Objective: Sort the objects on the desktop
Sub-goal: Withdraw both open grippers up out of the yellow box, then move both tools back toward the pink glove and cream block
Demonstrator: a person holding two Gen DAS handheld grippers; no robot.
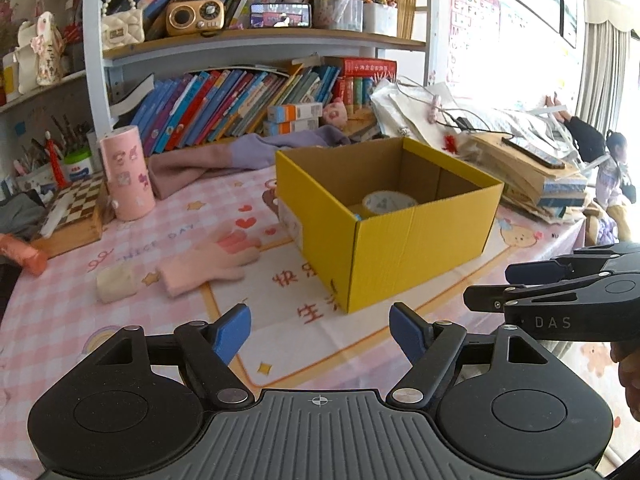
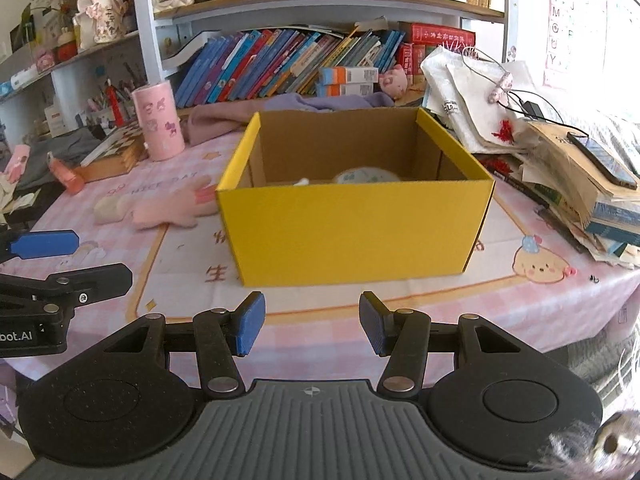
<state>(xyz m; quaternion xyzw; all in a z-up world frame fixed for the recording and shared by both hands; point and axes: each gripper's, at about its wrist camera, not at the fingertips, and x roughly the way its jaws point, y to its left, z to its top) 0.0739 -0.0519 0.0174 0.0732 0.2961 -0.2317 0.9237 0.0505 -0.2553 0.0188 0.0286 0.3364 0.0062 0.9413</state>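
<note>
one yellow box [image 2: 356, 232], one pink glove [image 1: 208, 266], one tape roll [image 1: 388, 203]

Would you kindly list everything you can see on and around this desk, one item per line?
cardboard box: one, yellow, open, middle of the table
tape roll: one, pale patterned, inside the box
glove: one, pink, flat on the cloth left of the box
small roll: one, cream, left of the glove
cylinder canister: one, pink with stickers, upright at back left
chessboard: one, brown and white, left of the canister
tablecloth: one, pink check with cartoons
books: many, mostly blue and red, leaning on the shelf behind
radio: one, gold, upper shelf
paper stack: one, brown and white, right of the box
left gripper: one, black with blue pads, open, empty
right gripper: one, black with blue pads, open, empty
</note>
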